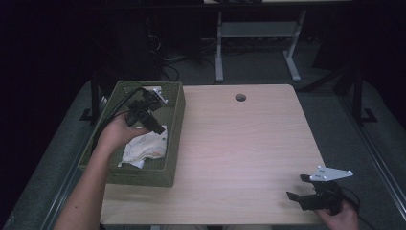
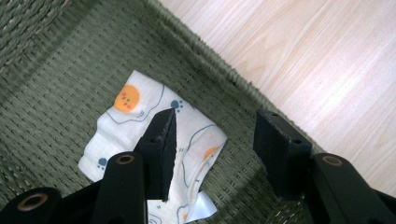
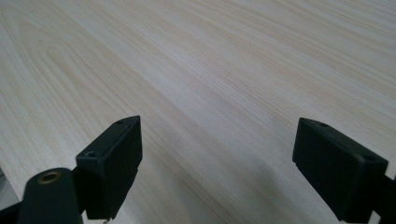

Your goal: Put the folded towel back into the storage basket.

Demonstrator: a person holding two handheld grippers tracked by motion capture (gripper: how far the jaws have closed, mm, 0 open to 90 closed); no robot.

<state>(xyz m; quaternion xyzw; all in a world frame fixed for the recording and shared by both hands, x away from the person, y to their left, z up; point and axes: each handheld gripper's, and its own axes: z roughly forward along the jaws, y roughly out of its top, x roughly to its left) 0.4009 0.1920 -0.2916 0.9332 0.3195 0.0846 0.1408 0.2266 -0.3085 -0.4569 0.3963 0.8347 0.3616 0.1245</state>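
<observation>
L gripper (image 1: pixel 152 117) over cloth (image 1: pixel 146 147) in green basket (image 1: pixel 174 139)
Cloth lies crumpled on basket floor, long axis roughly along basket's length. L jaws wide, empty, above it. R gripper (image 1: pixel 299 188) near table (image 1: pixel 239 143) front-right corner, jaws wide, empty.

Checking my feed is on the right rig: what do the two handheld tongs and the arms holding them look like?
Both tongs are black. The left tongs trail a black cable. The right tongs carry a grey three-cornered plate on top and also trail a cable. Each has two flat, blocky jaws with small holes, on arms with brass-ringed pivots. The forearms are bare, no sleeves visible.
</observation>
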